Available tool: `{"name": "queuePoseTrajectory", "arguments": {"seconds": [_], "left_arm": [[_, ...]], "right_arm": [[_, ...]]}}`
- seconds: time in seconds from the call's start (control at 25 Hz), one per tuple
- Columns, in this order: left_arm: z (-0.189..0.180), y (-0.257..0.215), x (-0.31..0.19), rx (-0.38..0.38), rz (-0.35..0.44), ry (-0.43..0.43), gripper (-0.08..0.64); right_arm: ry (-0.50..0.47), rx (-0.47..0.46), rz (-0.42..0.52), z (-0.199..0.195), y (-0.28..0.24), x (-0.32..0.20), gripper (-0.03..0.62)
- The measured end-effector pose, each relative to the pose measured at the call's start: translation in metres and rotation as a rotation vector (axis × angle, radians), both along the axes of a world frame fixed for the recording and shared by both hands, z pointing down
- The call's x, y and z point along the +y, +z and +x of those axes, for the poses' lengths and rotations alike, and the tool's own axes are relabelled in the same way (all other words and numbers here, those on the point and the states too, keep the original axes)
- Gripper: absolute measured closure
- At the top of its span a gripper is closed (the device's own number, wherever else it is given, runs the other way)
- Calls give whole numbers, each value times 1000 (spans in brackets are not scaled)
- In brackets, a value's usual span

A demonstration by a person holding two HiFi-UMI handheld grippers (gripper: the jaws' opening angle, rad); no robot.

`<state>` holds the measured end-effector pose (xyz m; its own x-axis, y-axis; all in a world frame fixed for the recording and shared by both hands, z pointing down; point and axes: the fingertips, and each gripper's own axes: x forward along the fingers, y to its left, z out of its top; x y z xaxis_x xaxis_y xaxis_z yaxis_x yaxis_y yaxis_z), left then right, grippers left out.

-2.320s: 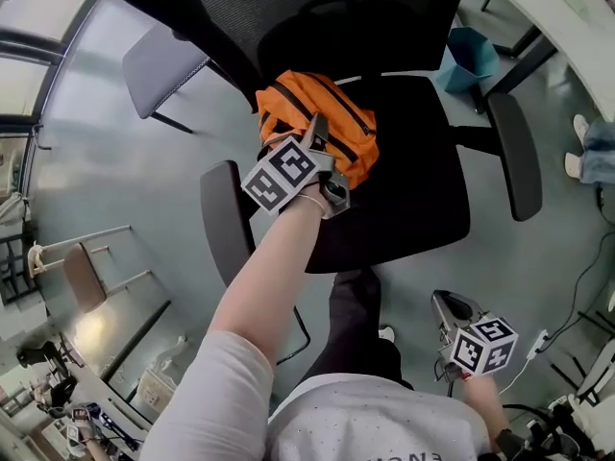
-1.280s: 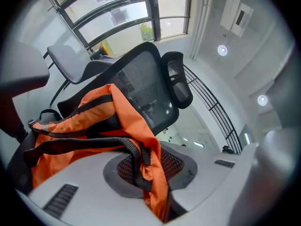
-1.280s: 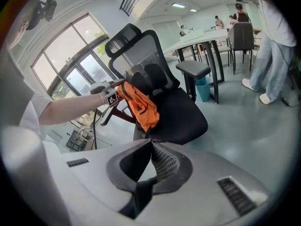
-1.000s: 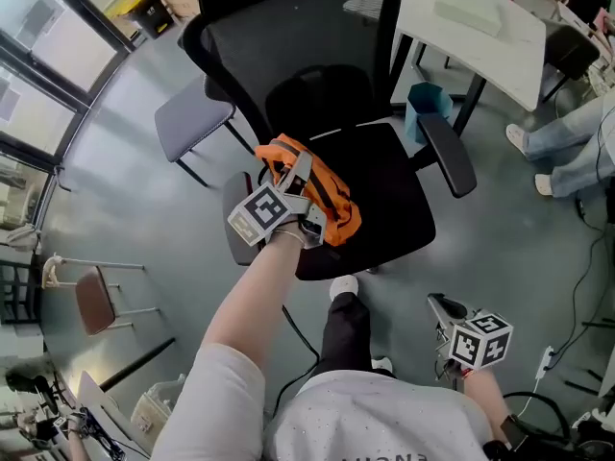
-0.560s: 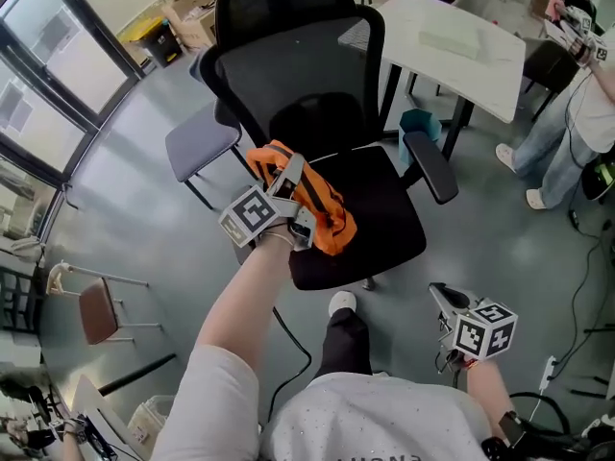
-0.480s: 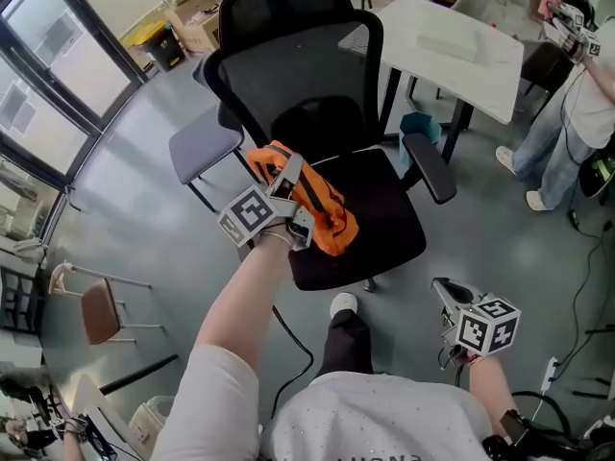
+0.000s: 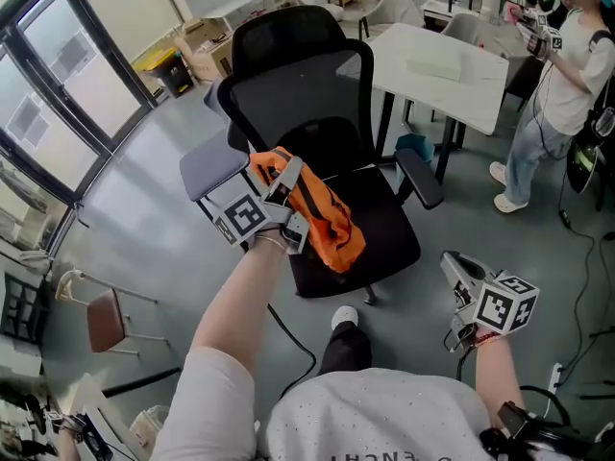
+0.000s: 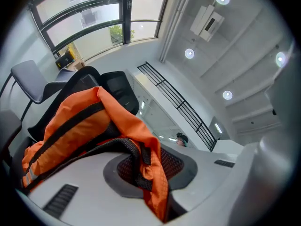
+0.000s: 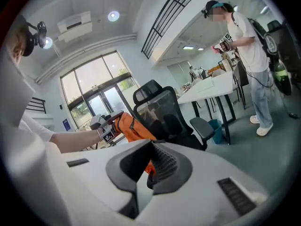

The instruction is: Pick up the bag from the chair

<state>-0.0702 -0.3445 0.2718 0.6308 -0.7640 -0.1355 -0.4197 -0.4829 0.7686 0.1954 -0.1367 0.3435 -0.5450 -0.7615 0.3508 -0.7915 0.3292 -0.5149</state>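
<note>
We hold our left gripper point(image 7: 282, 182) with its jaws pinched tight on the fabric and black strap of the orange bag point(image 7: 329, 221), so it hangs above the office chair point(image 7: 389, 233) seat. Our right gripper point(image 7: 459, 269) hangs low beside us, jaws closed on nothing, since one grip looks enough.

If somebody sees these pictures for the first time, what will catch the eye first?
The bright orange bag stands out first: the left gripper has its jaws shut on the fabric and holds it up by the black office chair. Next comes the right gripper, low at the person's side with nothing between its jaws. At the back, a person stands beside a white table.
</note>
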Motion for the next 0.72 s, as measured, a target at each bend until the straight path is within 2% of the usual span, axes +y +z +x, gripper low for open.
{"name": "queuePoseTrajectory", "arguments": {"seconds": [0.16,0.32,0.56,0.72], "left_arm": [[-1,-31,27,17,72,18,499],[8,-55,58,14,105,49,499],[6,-90,109,0,165,60,499],[11,-113,150,11,197,70,499]], "right_arm": [[-28,-26,33,-2,-17,18,589],[-50,-57,75,1,-34,39,591],[-46,5,110,12,-50,72,591],[-58,-24,133,18,-68,98,591]]}}
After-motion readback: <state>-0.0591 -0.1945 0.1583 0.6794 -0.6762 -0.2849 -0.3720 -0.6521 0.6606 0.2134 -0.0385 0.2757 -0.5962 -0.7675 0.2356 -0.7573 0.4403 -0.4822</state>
